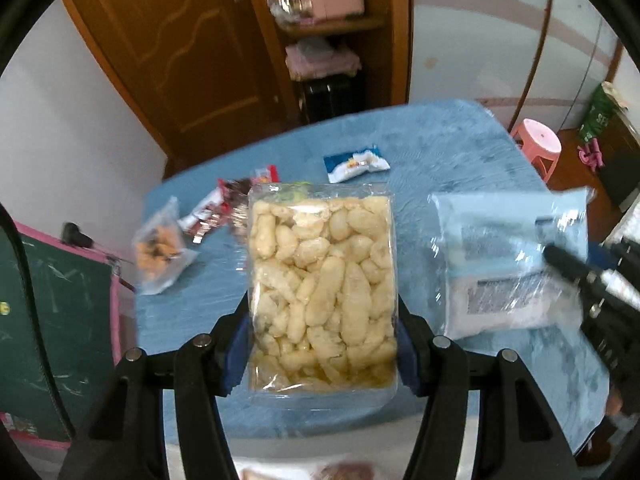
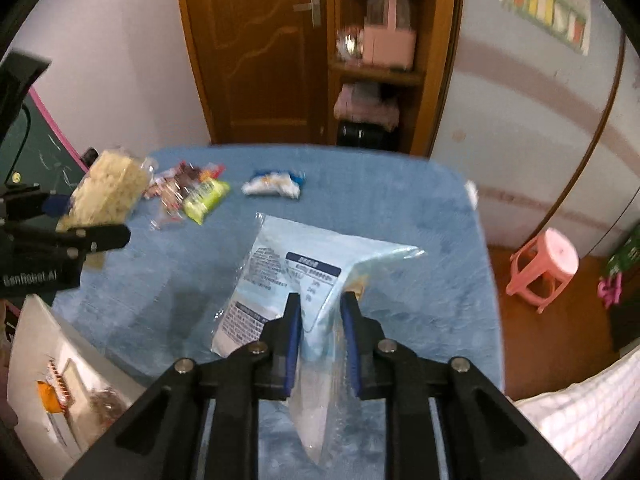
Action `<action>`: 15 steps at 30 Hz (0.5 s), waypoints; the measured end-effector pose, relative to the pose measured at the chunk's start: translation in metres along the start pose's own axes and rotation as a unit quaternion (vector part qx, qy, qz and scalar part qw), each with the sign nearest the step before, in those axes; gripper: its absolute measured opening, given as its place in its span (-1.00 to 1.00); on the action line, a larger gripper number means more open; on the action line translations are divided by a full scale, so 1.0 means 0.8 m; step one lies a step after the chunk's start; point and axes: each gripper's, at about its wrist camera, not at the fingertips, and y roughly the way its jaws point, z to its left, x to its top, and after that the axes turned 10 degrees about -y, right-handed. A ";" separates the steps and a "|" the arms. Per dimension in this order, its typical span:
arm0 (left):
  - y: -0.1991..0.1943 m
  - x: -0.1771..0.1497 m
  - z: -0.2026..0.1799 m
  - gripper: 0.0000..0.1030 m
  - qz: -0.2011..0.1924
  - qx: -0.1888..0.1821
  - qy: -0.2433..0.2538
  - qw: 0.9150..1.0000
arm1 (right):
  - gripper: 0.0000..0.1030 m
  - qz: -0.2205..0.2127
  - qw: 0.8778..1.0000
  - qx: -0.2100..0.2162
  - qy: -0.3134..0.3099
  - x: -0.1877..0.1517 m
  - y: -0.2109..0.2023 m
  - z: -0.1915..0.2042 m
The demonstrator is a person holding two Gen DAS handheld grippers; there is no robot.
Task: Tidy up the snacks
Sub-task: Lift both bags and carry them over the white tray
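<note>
My left gripper (image 1: 322,312) is shut on a clear bag of pale puffed snacks (image 1: 320,280) and holds it above the blue table (image 1: 440,148); the bag also shows in the right wrist view (image 2: 106,192). My right gripper (image 2: 320,304) is shut on a light blue printed packet (image 2: 280,276), lifted and folded over the table; the packet shows in the left wrist view (image 1: 508,256). A blue-white wrapper (image 1: 356,162), a clear bag of orange snacks (image 1: 160,248) and red wrappers (image 1: 224,208) lie on the table.
A green-yellow packet (image 2: 206,198) lies among the small wrappers. A white box (image 2: 52,368) with snacks stands at the near left. A green board with pink frame (image 1: 52,320) is at the left. A pink stool (image 2: 548,264) stands right of the table.
</note>
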 end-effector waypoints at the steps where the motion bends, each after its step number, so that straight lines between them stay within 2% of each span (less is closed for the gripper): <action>1: -0.008 0.001 0.006 0.14 -0.006 0.000 0.002 1.000 | -0.62 -0.010 1.000 -0.005 -0.001 0.003 -0.014 0.004; 9: -0.126 -0.068 0.054 0.14 -0.071 0.003 -0.007 0.997 | -0.62 -0.097 0.995 -0.015 -0.017 0.011 -0.136 0.051; 15: -0.173 -0.128 0.090 0.15 -0.101 0.008 -0.034 0.994 | -0.62 -0.151 0.988 0.010 -0.027 -0.008 -0.202 0.097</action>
